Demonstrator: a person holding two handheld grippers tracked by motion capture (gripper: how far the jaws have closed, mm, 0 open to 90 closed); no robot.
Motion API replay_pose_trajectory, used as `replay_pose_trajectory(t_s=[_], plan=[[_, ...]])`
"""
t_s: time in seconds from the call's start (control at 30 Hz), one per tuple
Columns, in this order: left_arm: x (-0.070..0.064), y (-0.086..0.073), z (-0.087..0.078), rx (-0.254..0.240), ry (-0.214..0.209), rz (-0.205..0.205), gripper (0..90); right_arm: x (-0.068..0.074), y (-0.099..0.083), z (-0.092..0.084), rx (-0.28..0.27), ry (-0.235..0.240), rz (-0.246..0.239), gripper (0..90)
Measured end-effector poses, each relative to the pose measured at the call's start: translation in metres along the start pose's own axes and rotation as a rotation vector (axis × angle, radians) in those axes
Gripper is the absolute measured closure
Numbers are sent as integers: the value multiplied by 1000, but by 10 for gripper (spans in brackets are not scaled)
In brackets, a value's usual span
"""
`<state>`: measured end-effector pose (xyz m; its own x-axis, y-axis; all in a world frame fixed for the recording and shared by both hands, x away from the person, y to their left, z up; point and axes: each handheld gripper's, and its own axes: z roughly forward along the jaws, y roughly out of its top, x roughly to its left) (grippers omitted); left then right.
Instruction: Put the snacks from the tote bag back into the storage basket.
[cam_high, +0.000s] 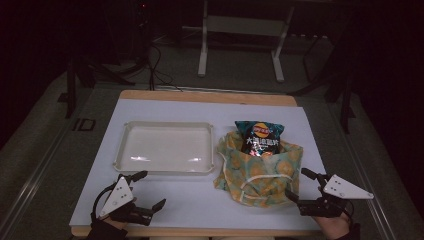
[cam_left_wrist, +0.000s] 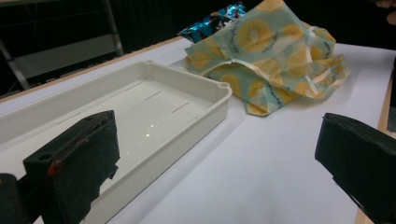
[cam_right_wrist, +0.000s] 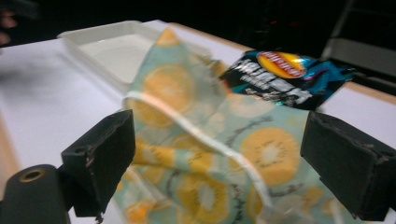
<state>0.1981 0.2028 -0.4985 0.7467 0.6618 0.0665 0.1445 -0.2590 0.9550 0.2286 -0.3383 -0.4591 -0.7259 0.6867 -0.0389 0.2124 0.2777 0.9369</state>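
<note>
Lying beyond parted jaws (bag (cam_right_wrist: 205, 154))

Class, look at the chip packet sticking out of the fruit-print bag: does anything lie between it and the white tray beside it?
Only the bag's own cloth. The chip packet sits partly inside the fruit-print bag, whose left edge lies between it and the white tray. Beyond that is bare table.

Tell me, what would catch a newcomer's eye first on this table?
Probably the bright fruit-print cloth bag on the right side of the white table, with a dark, shiny chip packet poking out of its far end. Left of it sits an empty white tray. At the near edge, the left gripper and right gripper both stand open.
</note>
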Motion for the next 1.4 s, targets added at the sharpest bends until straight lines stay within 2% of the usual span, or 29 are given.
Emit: replay_pose_trajectory(t_s=[0.03, 0.3, 0.4, 0.43, 0.53, 0.73, 0.83, 0.93, 1.23, 1.4], plan=[[-1, 0, 0, 2, -6, 7, 3, 1, 0, -1, -5, 1, -11, 101], [-2, 1, -2, -5, 2, 4, 3, 3, 3, -3, -19, 14, -6, 102], [-2, -1, -5, 3, 11, 13, 3, 4, 6, -2, -20, 24, -11, 102], [-1, -2, -8, 0, 19, 6, 3, 3, 8, -1, -20, 40, -9, 102], [1, -2, -10, -8, 29, 2, 3, 3, 10, -1, -24, 47, -10, 103], [2, -2, -7, -8, 28, 6, 3, 3, 22, 1, -27, 49, -43, 129], [2, -1, -6, -13, 28, 8, 2, 2, 31, 2, -50, 51, -56, 133], [2, -1, -5, -16, 29, 9, 3, 0, 37, 5, -56, 46, -70, 133], [3, 0, -6, -21, 30, 5, 3, -15, 56, 15, -67, 41, -58, 124], [3, 0, -6, -23, 29, 3, 3, -25, 71, 25, -61, 18, -72, 125]])
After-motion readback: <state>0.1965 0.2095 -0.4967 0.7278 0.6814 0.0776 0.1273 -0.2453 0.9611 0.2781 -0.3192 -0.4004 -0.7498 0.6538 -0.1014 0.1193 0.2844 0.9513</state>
